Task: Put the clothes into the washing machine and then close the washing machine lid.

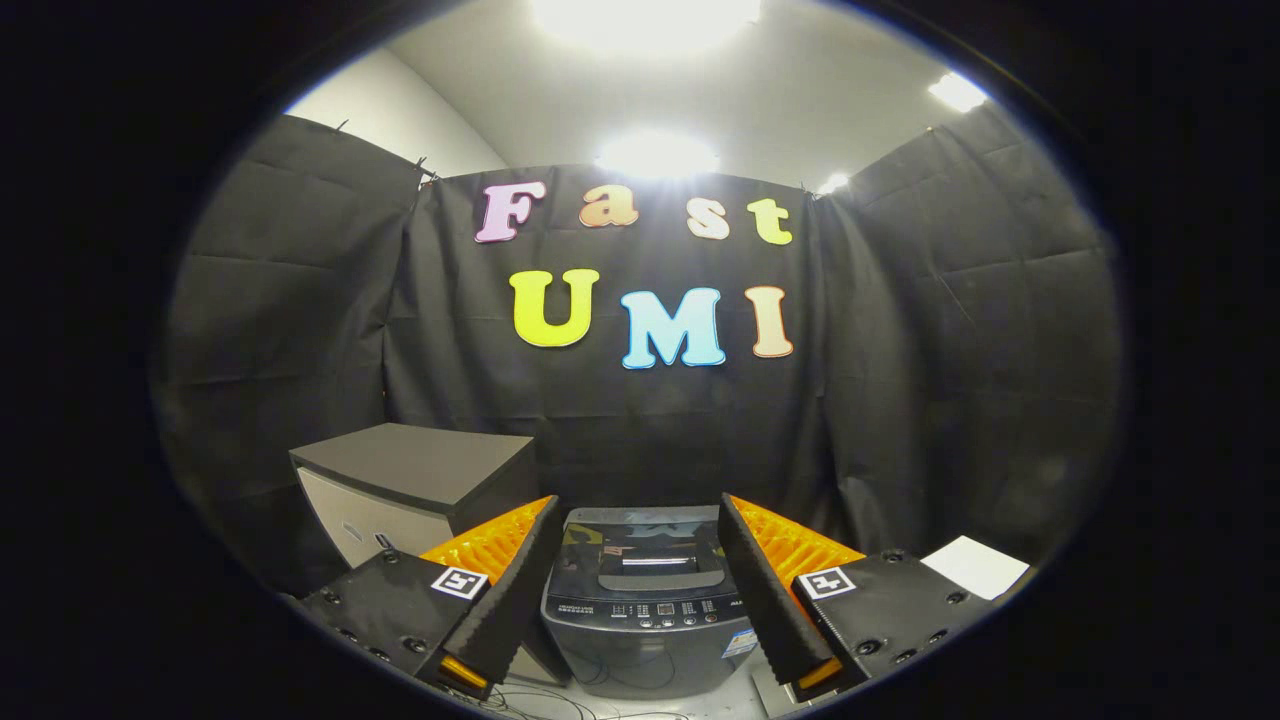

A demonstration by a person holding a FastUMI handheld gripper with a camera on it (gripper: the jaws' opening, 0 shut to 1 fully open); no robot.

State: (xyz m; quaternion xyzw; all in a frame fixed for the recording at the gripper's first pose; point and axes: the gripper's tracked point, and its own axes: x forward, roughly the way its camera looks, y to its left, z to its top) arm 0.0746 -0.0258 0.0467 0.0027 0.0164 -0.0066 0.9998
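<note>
Hovering with tool (640, 590) spread empty, washing machine (645, 600) at twelve o'clock, lid seemingly down, risking blocked loading.

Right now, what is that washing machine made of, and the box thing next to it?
The washing machine, seen between the open gripper's fingers, looks like glossy dark plastic, possibly glass on its lid: it mirrors the lights. The cabinet beside it has a dull dark top and pale smooth sides, maybe painted board or metal.
</note>
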